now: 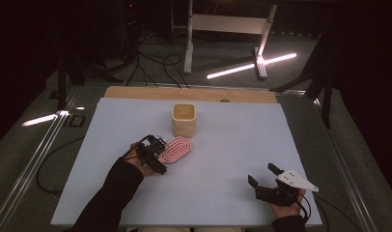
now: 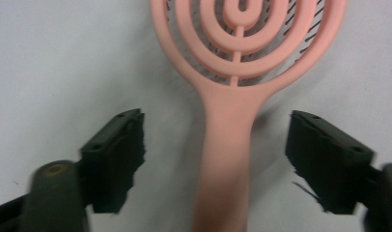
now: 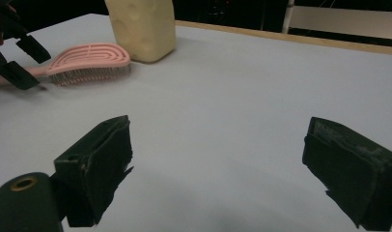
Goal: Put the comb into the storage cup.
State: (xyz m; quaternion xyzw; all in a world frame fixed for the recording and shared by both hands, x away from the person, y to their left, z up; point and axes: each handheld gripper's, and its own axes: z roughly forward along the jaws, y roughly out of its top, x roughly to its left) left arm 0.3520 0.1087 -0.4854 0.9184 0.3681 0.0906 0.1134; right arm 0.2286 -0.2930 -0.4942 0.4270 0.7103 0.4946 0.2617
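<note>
Matt pink plastic hairbrush (image 2: 232, 96) on a smooth pale table (image 1: 232, 193).

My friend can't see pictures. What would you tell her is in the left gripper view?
A pink hairbrush lies on a pale table, its handle running between the two black jaws of the left hand-held gripper. The jaws stand apart on either side of the handle, not touching it.

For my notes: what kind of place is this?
Probably a lab or workshop set up for recording: a covered work table, loose cables on the floor, and a white frame stand in a dark room.
</note>
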